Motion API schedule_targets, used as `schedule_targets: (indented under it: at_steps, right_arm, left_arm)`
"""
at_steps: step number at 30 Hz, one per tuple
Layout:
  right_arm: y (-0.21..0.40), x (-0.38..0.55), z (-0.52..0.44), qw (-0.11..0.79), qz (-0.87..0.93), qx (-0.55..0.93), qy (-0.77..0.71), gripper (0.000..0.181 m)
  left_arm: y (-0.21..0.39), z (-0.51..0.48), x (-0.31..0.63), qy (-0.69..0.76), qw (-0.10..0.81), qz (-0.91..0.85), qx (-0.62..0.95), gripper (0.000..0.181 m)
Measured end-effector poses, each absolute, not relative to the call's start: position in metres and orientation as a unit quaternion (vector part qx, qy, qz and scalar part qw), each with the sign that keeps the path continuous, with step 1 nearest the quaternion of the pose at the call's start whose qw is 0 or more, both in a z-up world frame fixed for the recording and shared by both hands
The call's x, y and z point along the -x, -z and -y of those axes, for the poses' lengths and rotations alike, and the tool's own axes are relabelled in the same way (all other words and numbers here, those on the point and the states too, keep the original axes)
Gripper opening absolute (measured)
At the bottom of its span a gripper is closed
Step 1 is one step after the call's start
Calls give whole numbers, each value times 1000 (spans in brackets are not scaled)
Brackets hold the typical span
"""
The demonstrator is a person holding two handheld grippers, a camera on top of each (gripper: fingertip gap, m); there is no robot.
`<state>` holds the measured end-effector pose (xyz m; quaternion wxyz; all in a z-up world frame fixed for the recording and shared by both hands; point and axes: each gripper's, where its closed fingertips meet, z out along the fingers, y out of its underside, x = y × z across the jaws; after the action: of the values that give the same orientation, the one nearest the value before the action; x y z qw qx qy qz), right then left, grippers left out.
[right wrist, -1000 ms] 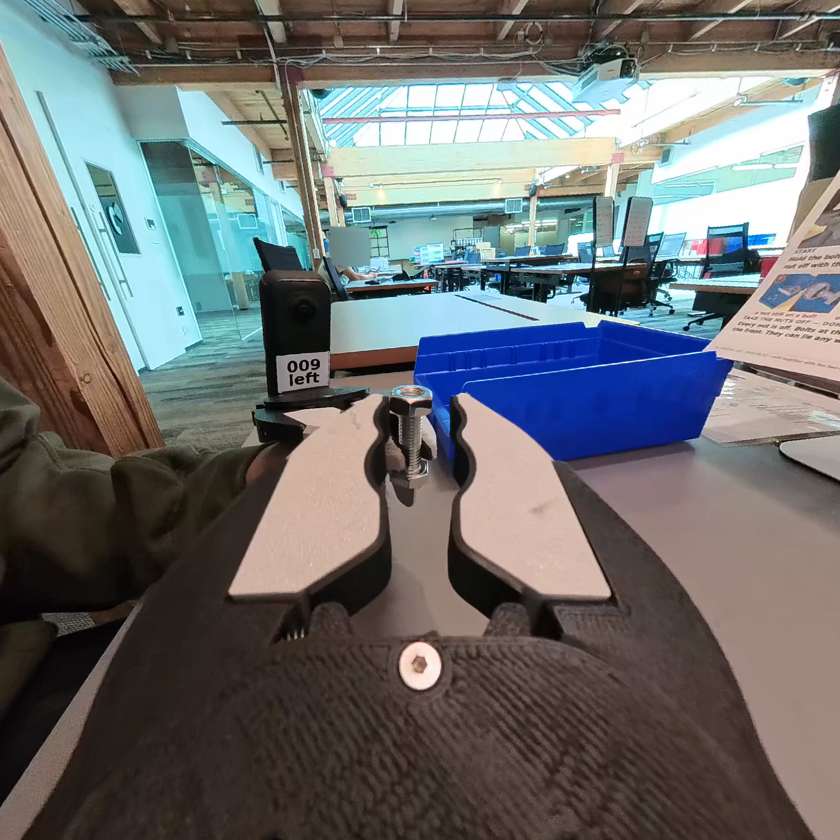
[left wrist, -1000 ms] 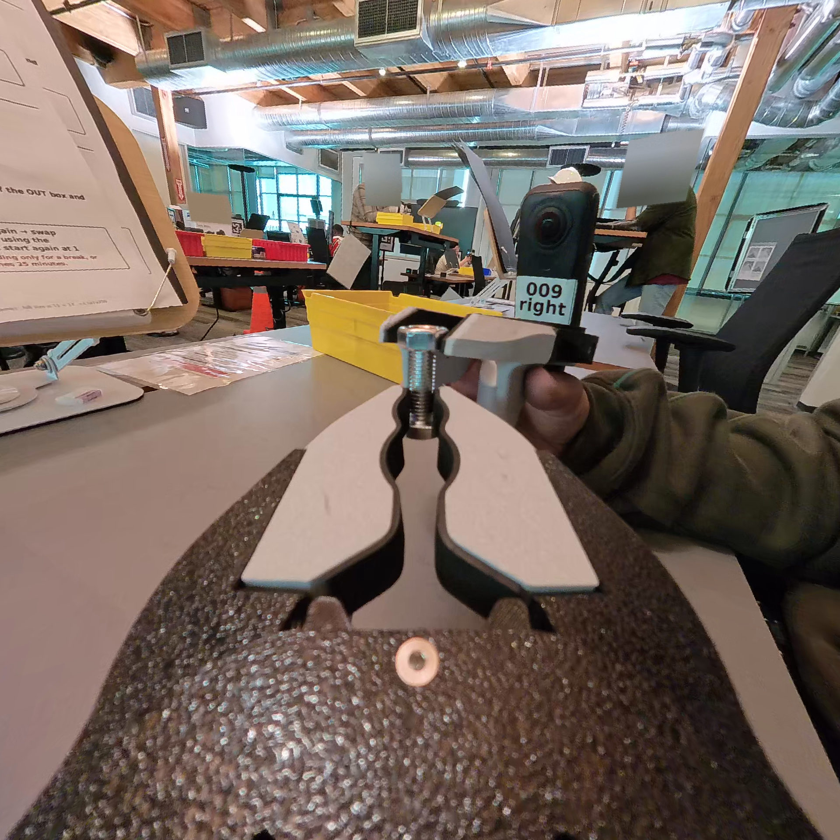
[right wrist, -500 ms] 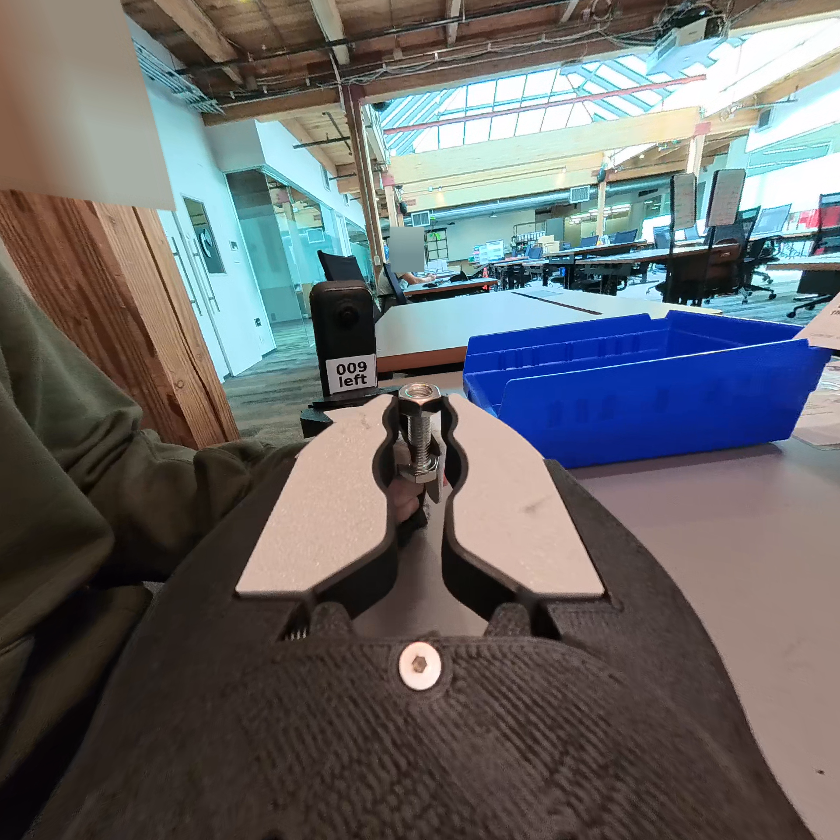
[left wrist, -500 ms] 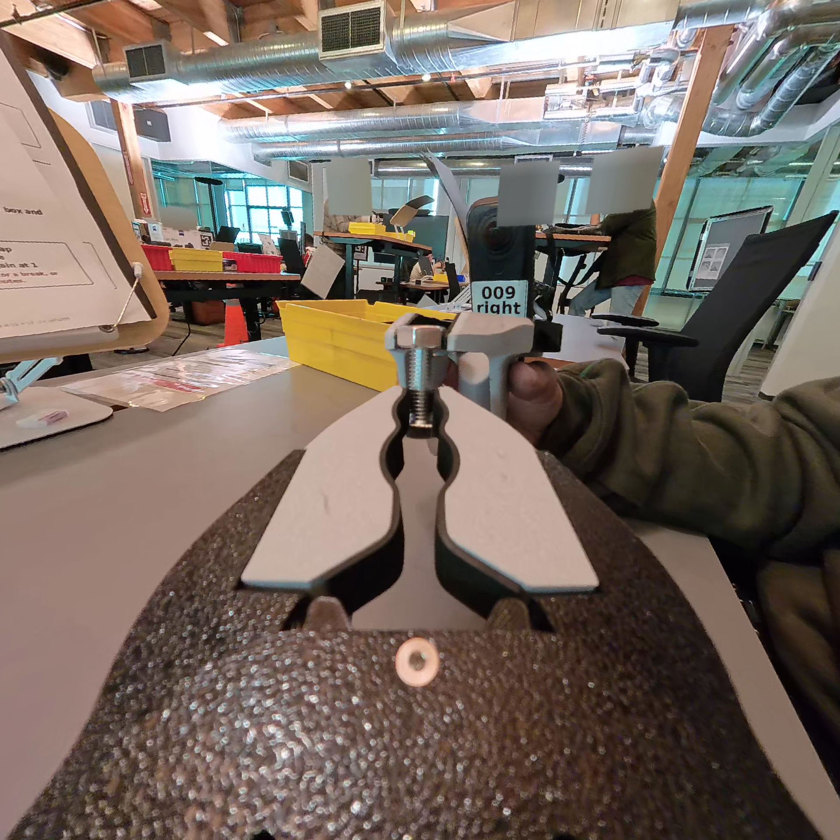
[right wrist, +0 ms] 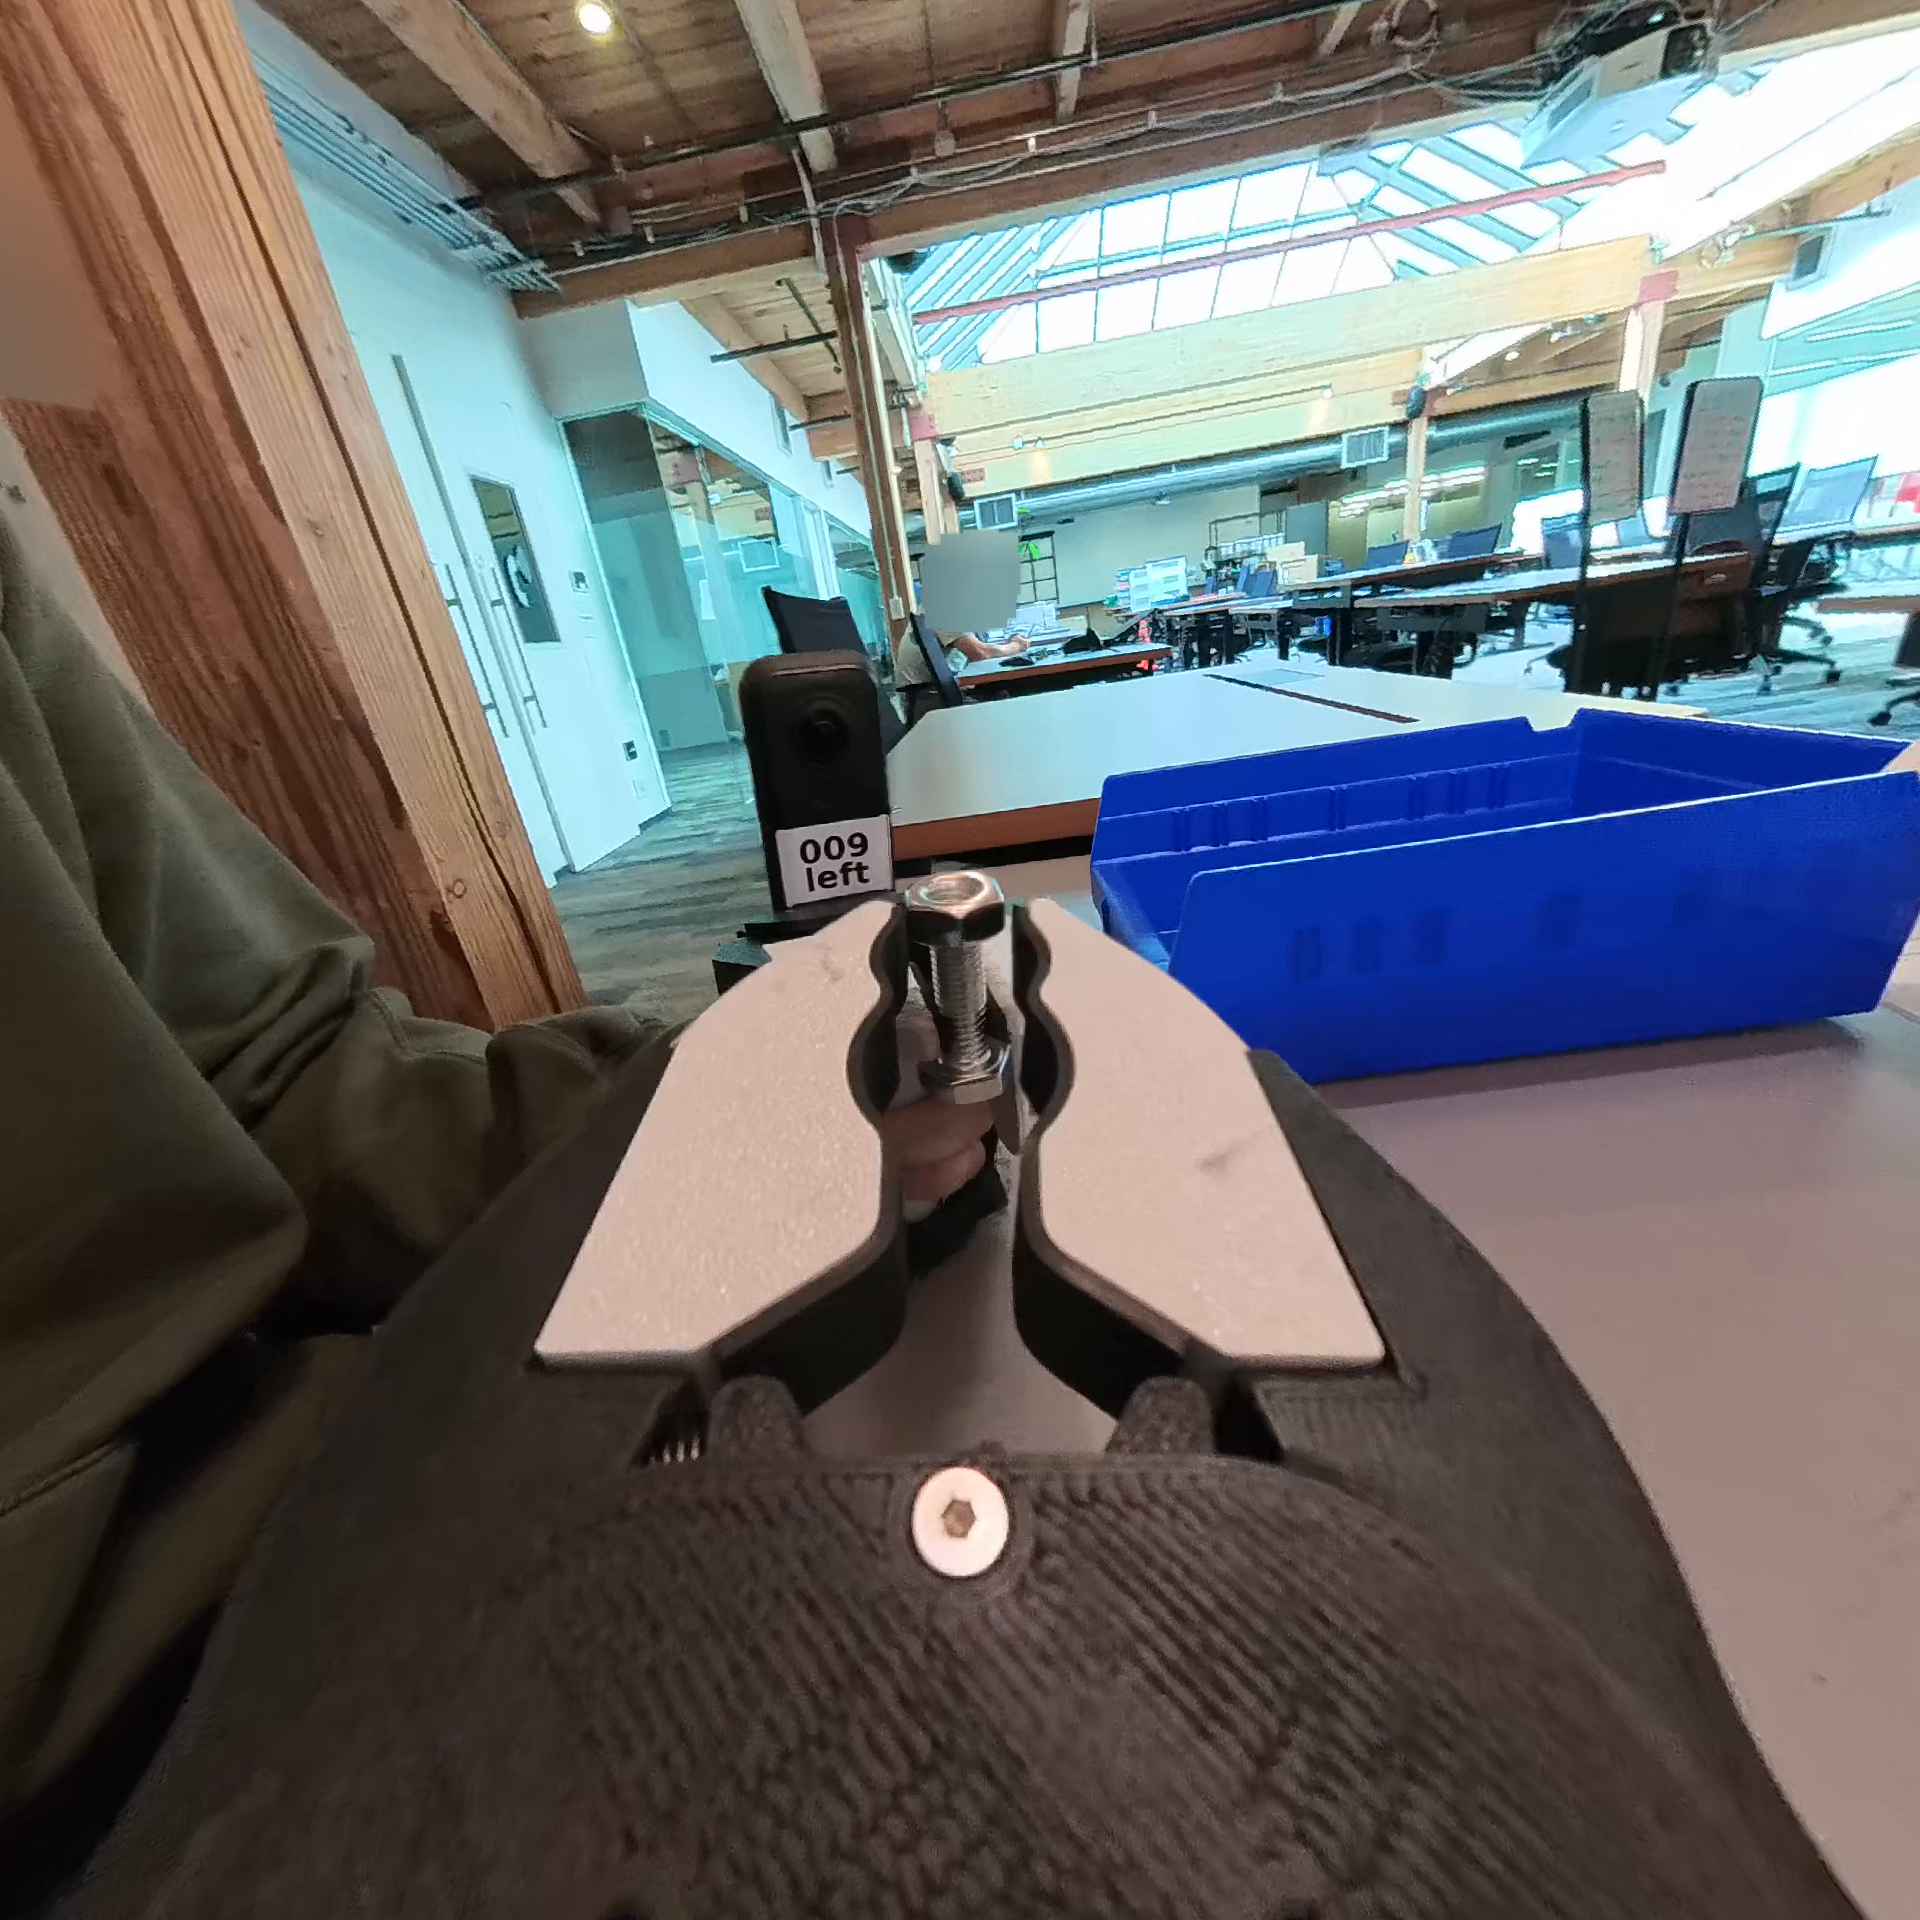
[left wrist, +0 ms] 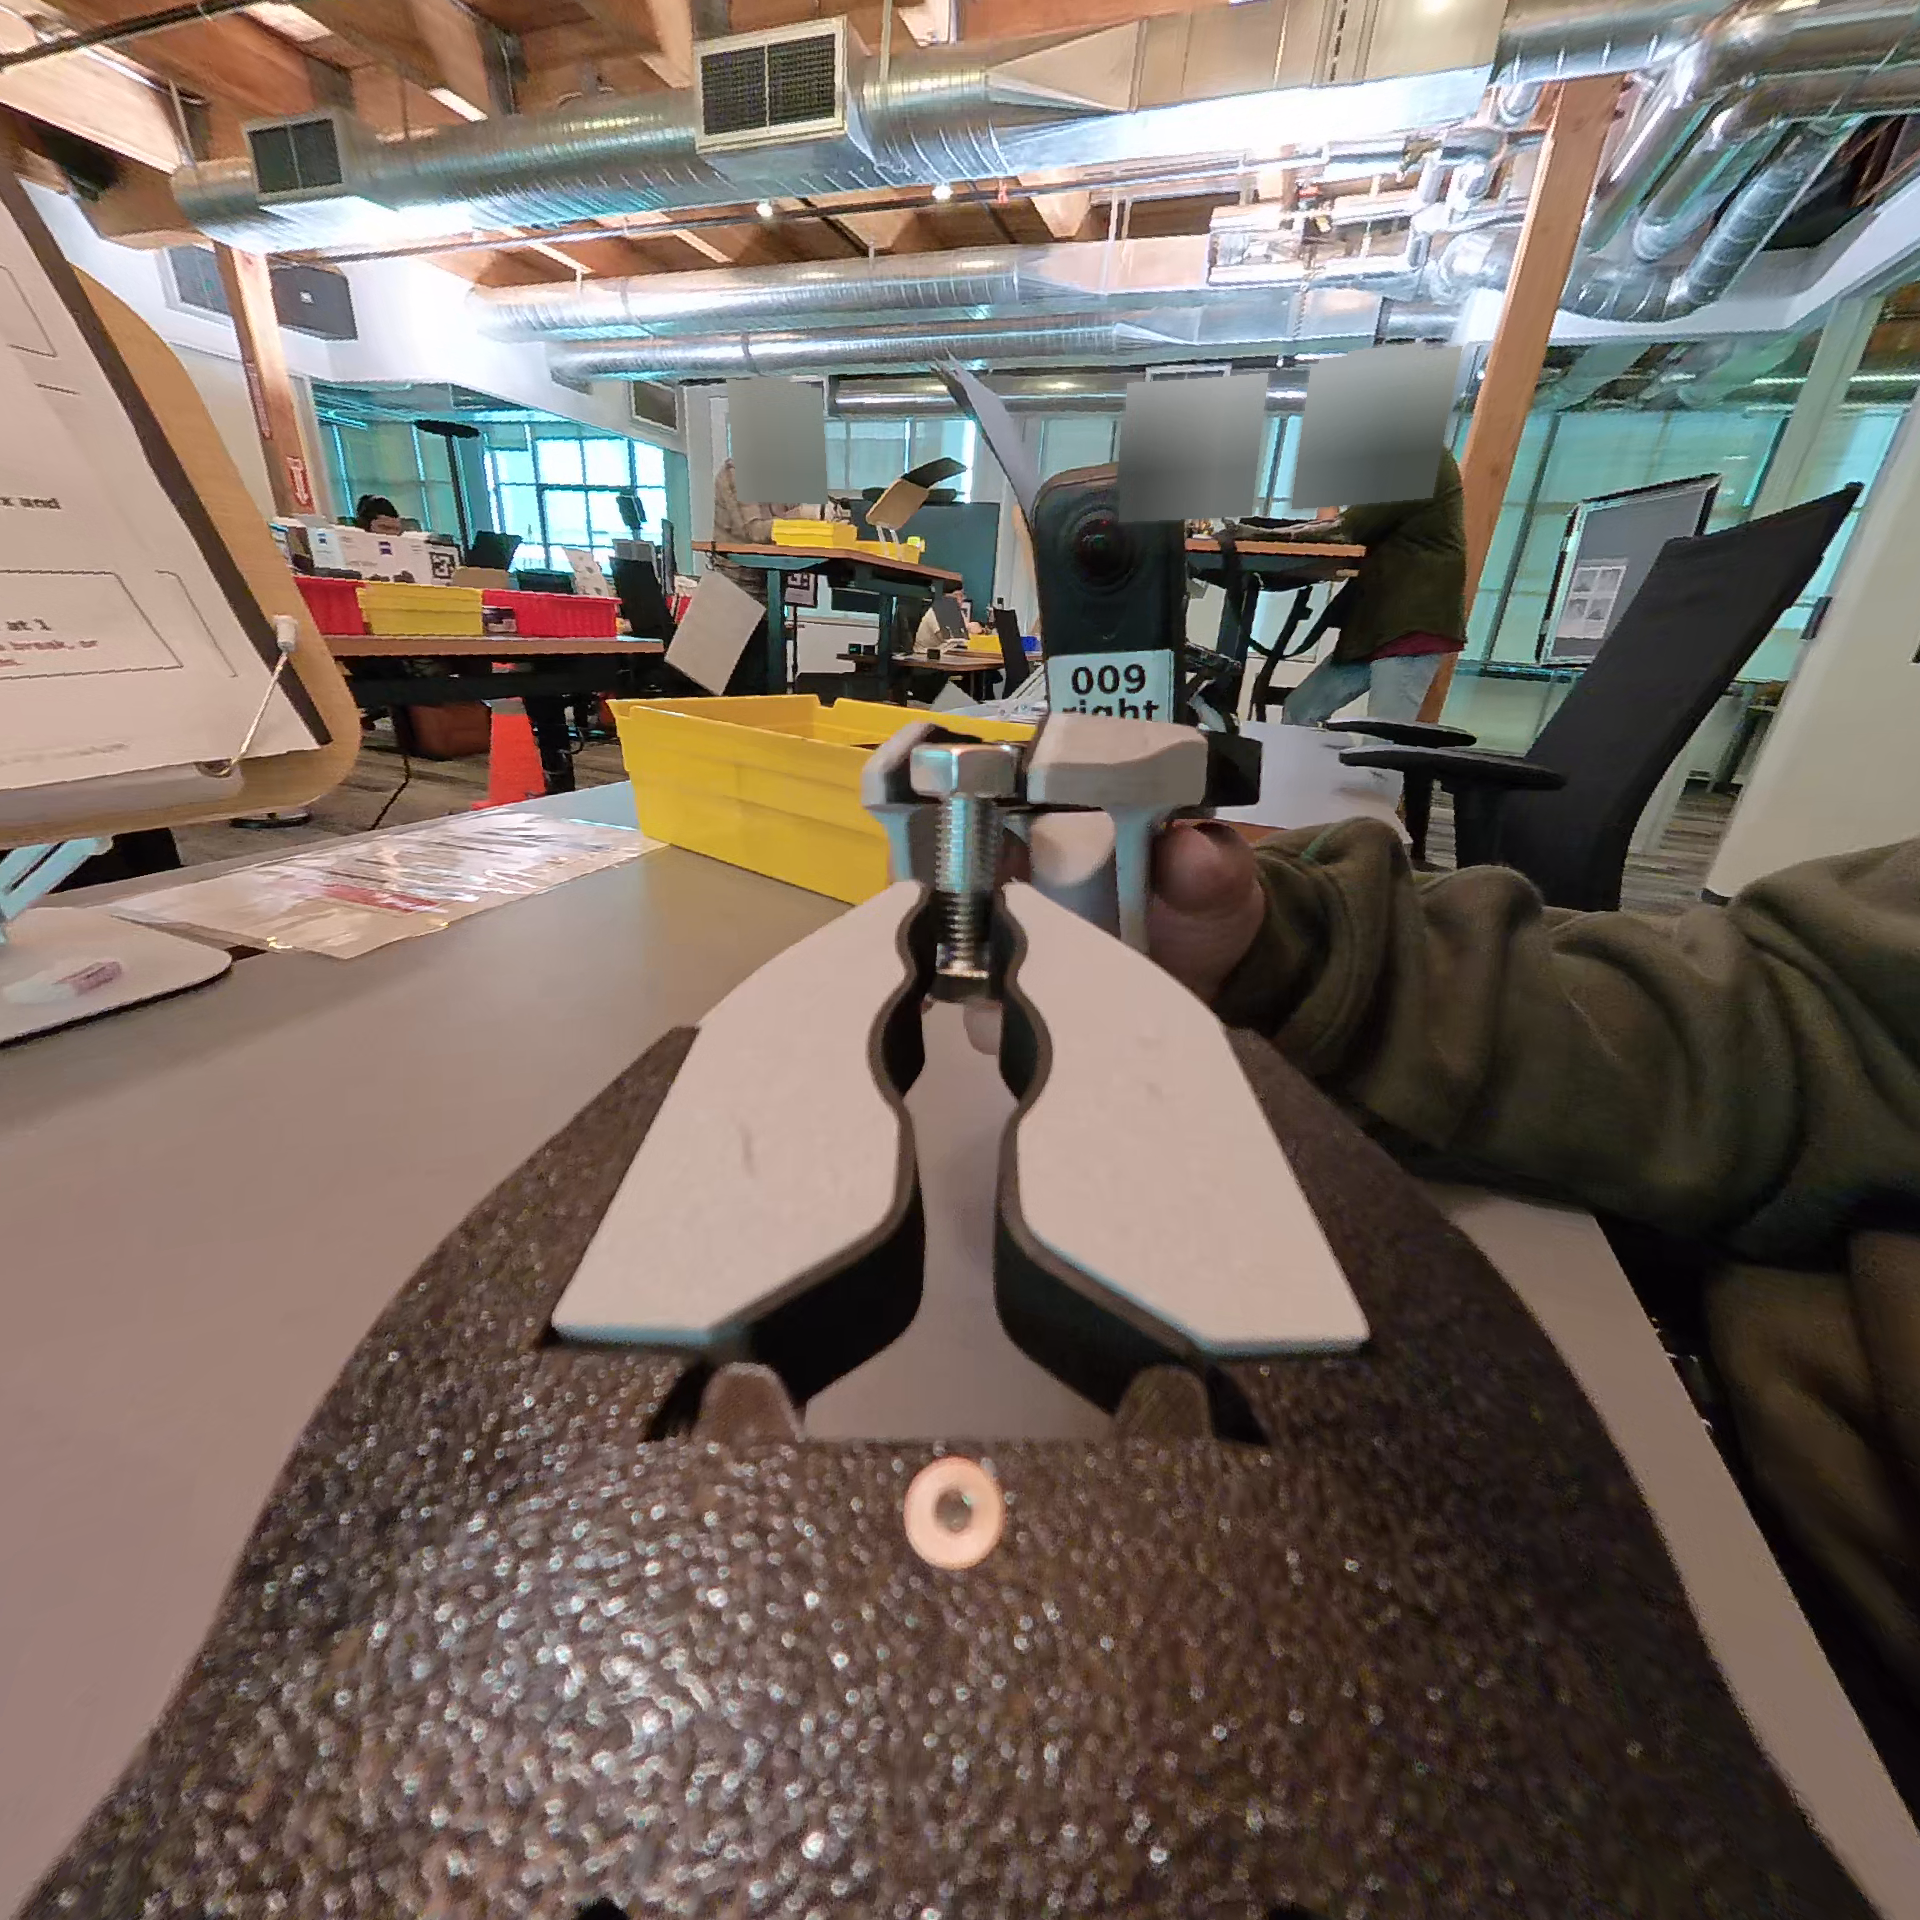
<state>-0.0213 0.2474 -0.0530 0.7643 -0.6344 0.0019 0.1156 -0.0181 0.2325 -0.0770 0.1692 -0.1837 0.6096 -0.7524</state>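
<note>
A steel bolt (left wrist: pixel 961 883) stands upright between my two grippers, which face each other above the grey table (left wrist: pixel 312 1091). My left gripper (left wrist: pixel 961 935) is shut on its lower threaded end. The right gripper's grey fingers (left wrist: pixel 1101 769) clamp the hex top. In the right wrist view my right gripper (right wrist: pixel 956 935) is shut on the top of the bolt (right wrist: pixel 961 987). A nut (right wrist: pixel 966 1081) sits lower on the thread. A hand (left wrist: pixel 1195 904) in a green sleeve holds the right gripper.
A yellow bin (left wrist: pixel 748 790) stands behind the bolt. A blue bin (right wrist: pixel 1507 935) stands on the table to the right. A paper sheet on a wooden stand (left wrist: pixel 104 520) and a clear plastic bag (left wrist: pixel 384 883) are at the left. A wooden post (right wrist: pixel 260 623) and an office chair (left wrist: pixel 1662 707) are nearby. Left and right tips are no more than a few centimetres apart.
My right gripper's fingers have closed in on the top of the bolt. Both grippers have swung a little, so the blue bin sits farther right in the right wrist view.
</note>
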Motion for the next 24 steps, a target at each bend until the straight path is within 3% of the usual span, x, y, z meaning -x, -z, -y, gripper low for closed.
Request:
schedule_targets:
  at_steps: [8,24]
  right_arm:
    - [53,8,-248,767,-33,637,-74,36]
    - [49,14,-252,772,-16,635,-40,31]
  left_arm:
    - [75,-237,16,757,175,-600,193,9]
    - [77,-238,14,749,188,-604,198,9]
